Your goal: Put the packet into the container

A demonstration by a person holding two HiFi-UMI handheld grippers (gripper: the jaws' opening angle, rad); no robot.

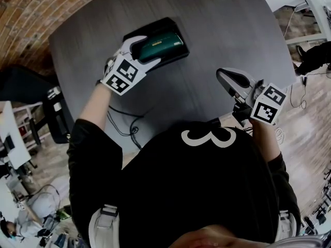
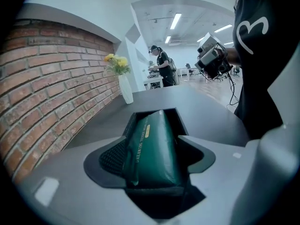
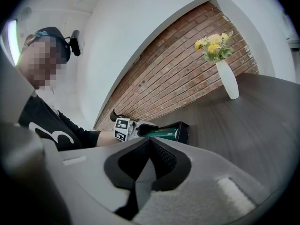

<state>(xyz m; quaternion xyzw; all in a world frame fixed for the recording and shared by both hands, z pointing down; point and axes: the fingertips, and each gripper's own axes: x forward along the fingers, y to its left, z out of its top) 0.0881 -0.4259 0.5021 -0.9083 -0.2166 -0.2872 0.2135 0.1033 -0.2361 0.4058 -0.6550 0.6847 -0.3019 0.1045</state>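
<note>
The dark green packet (image 1: 165,44) lies lengthwise in the black container (image 1: 161,24) on the grey table's far left. My left gripper (image 1: 150,49) reaches in from the near end, and its two fingers flank the packet's end. In the left gripper view the packet (image 2: 152,149) fills the gap between the wide-set jaws of that gripper (image 2: 153,139) and rests over the container (image 2: 177,118). My right gripper (image 1: 225,76) hovers apart at the table's near right, shut on nothing. In the right gripper view its pads meet (image 3: 149,142), and the packet (image 3: 164,134) and container (image 3: 184,131) show beyond.
A white vase with yellow flowers (image 2: 124,86) (image 3: 228,81) stands at the table's far edge, by the brick wall (image 2: 51,88). A black cable (image 1: 126,124) trails over the near edge of the table (image 1: 222,35). A person (image 2: 163,68) stands at desks in the background.
</note>
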